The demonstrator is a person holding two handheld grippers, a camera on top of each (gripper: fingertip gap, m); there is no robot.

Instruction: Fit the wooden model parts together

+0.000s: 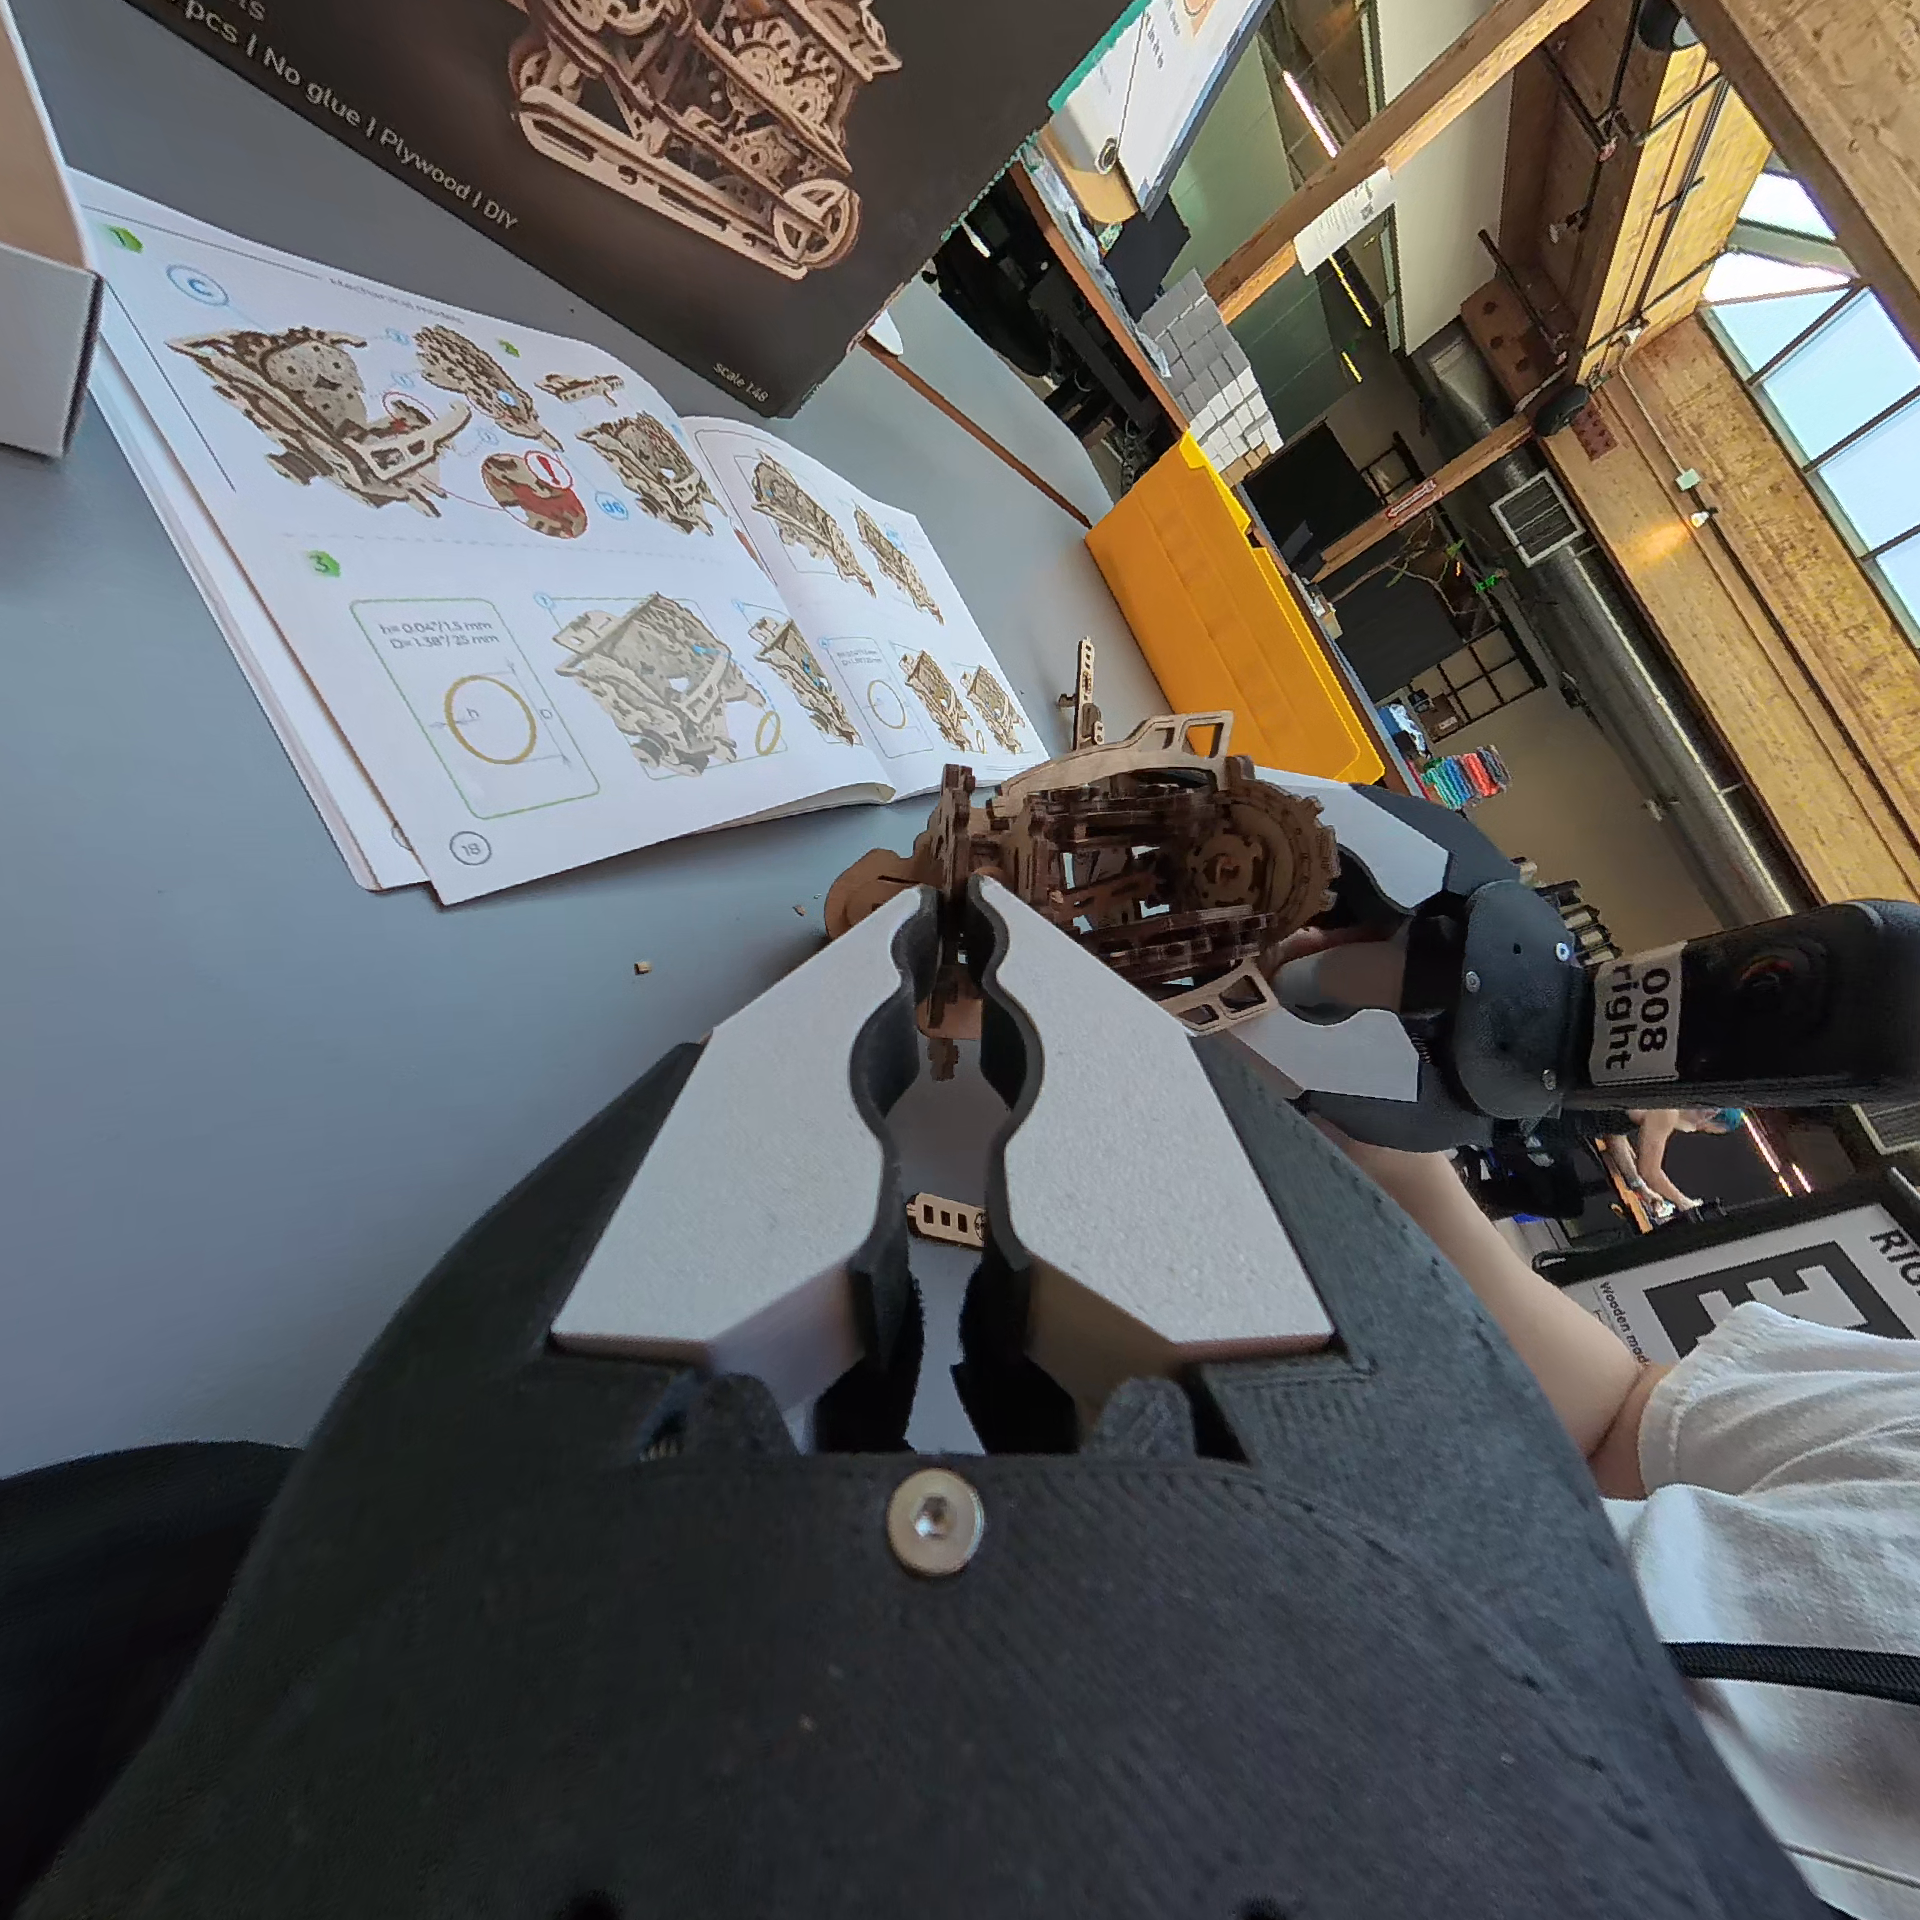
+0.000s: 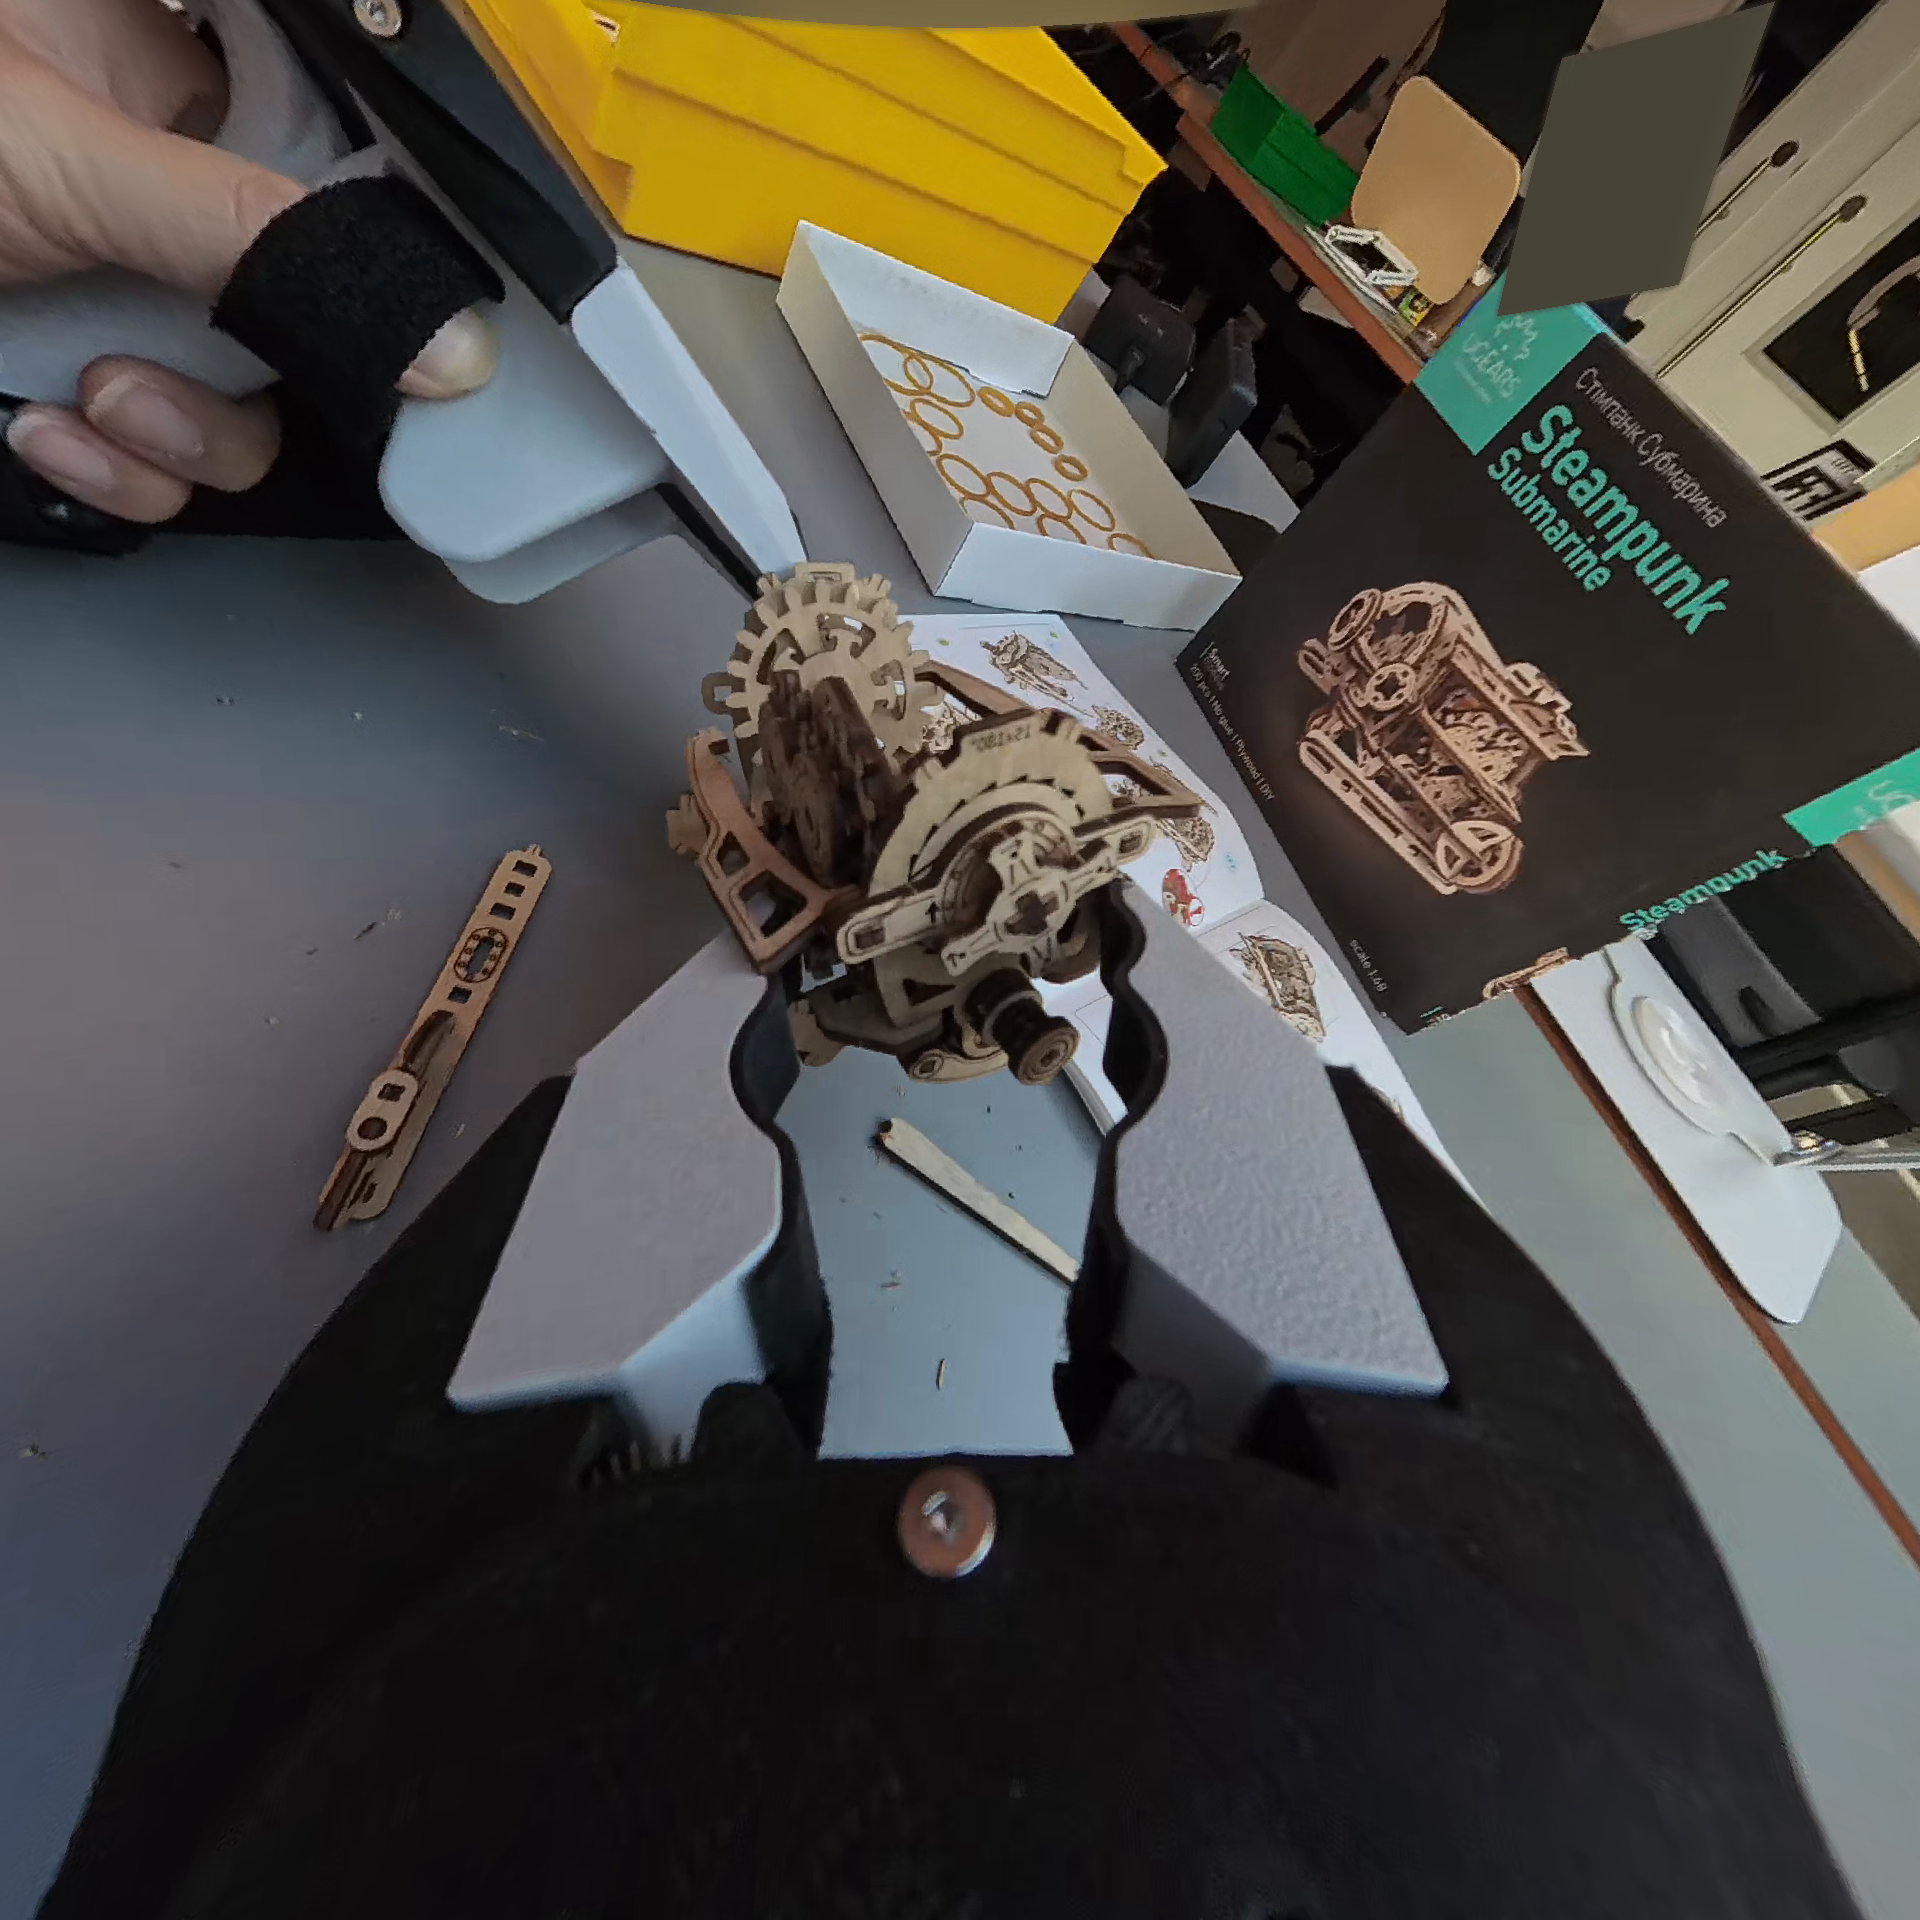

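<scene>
My right gripper [image 2: 951, 971] is clamped around the wooden gear assembly [image 2: 914, 831], holding it above the grey table [image 2: 260, 727]. My left gripper [image 1: 948, 914] is nearly closed, pinching a thin flat wooden part [image 1: 943, 997] against the assembly's side. It all looks light but brittle, with fine plywood teeth, so I judge the solid frame edges safest to grip.
</scene>
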